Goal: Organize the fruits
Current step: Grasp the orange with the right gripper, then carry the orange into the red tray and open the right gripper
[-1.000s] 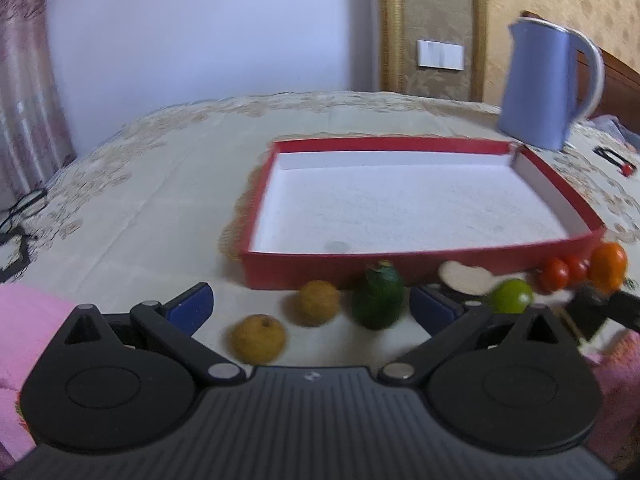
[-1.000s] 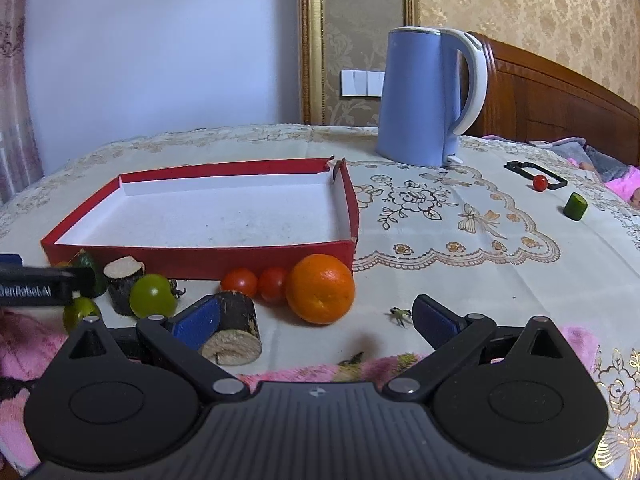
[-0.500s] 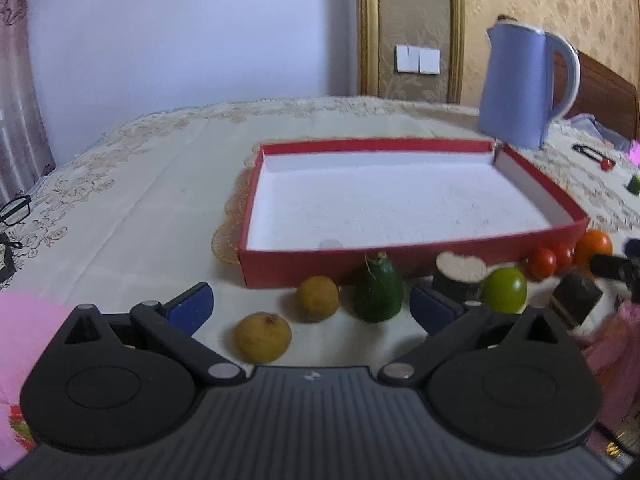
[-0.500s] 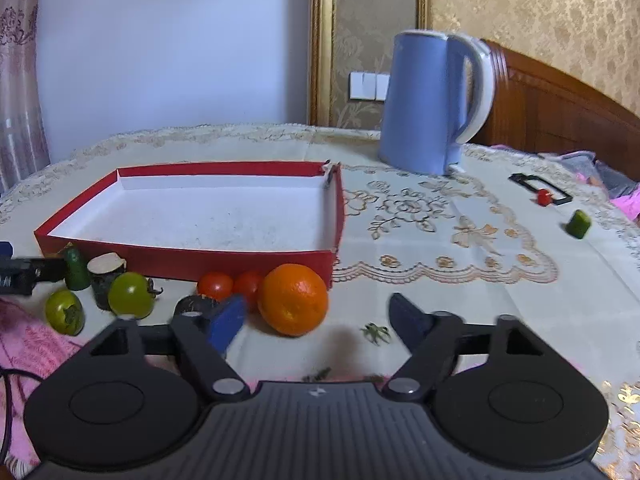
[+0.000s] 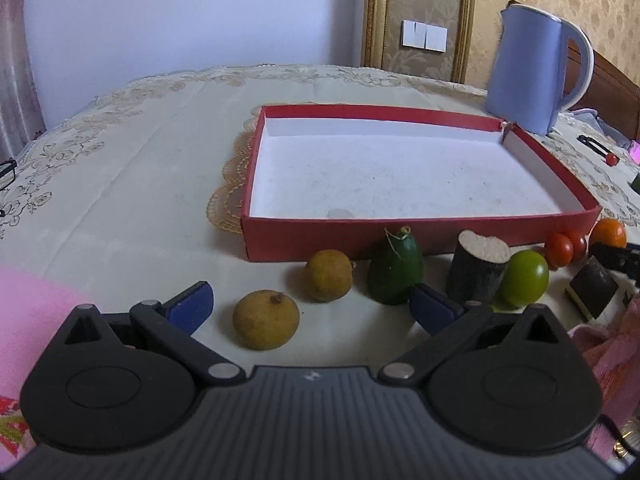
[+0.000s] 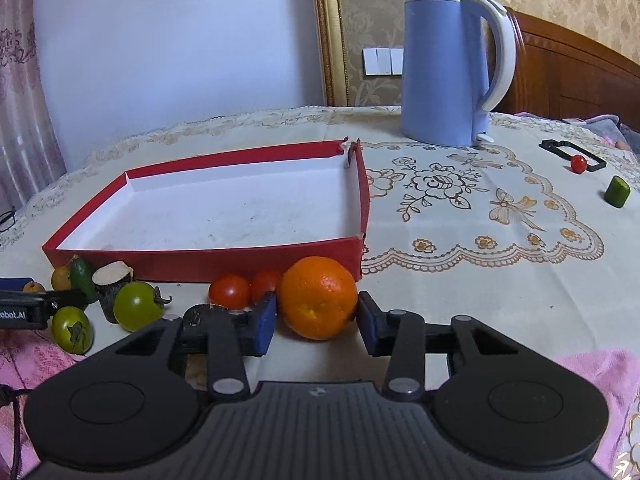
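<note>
An empty red tray lies on the table. In front of it stands a row of fruits: two brown-yellow fruits, an avocado, a cut dark stump, a green tomato, two red tomatoes and an orange. My right gripper has closed in on the orange, its pads at both sides of it. My left gripper is open, with the near brown-yellow fruit between its fingers.
A blue kettle stands behind the tray at the right. A small red tomato, a black clip and a green piece lie at the far right. A pink cloth covers the near edge. Glasses lie far left.
My right gripper moved forward and right, and its fingers closed from wide open onto the orange. My left gripper drifted slightly and stayed open.
</note>
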A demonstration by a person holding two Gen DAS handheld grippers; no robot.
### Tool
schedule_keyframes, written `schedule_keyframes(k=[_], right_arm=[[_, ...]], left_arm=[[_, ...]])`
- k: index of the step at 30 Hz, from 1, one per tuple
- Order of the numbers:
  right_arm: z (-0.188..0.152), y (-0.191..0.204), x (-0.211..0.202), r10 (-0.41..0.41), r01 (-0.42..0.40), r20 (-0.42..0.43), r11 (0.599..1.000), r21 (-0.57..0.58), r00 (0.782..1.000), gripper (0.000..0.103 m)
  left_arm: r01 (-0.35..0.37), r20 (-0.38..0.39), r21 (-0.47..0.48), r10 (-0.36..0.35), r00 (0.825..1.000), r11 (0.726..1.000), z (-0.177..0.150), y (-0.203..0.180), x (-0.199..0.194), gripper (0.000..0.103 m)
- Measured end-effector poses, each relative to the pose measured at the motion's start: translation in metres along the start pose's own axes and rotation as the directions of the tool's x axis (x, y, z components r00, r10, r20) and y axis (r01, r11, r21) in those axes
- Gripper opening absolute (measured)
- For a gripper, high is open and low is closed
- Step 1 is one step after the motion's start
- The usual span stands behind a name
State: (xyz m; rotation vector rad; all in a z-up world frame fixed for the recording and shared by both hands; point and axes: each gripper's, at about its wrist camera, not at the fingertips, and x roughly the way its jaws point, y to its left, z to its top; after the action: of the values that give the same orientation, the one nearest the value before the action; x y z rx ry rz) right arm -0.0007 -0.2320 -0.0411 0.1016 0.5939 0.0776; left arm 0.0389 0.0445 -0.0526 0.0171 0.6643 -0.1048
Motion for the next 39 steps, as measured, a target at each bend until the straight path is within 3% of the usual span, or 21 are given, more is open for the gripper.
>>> schedule_keyframes(k=[6, 10, 17, 26, 39], right_arm=[[0.012, 0.001, -0.023, 0.002, -0.001, 0.086, 1.000, -0.006, 0.996, 0.041], [0.033, 0.005, -0.015, 0.000, 0.003, 0.112, 1.000, -0.027, 0.994, 0.041], [0.058, 0.011, 0.032, 0.008, -0.007, 0.030, 0.999, -0.039, 1.000, 0.041], [0.061, 0.021, 0.075, -0.005, 0.001, -0.064, 0.999, -0.052, 0.998, 0.041], [0.055, 0.021, 0.080, -0.005, 0.002, -0.056, 0.999, -0.050, 0.998, 0.044]], left_arm=[[0.016, 0.023, 0.015, -0.016, 1.000, 1.000, -0.003, 0.001, 0.001, 0.103], [0.021, 0.029, 0.017, -0.022, 0.999, 1.000, -0.004, 0.001, 0.001, 0.103], [0.027, 0.035, 0.011, -0.028, 0.999, 1.000, -0.004, 0.001, 0.001, 0.103], [0.029, 0.036, 0.009, -0.030, 0.999, 1.000, -0.004, 0.002, 0.000, 0.103], [0.029, 0.035, 0.010, -0.029, 0.999, 1.000, -0.004, 0.002, 0.000, 0.103]])
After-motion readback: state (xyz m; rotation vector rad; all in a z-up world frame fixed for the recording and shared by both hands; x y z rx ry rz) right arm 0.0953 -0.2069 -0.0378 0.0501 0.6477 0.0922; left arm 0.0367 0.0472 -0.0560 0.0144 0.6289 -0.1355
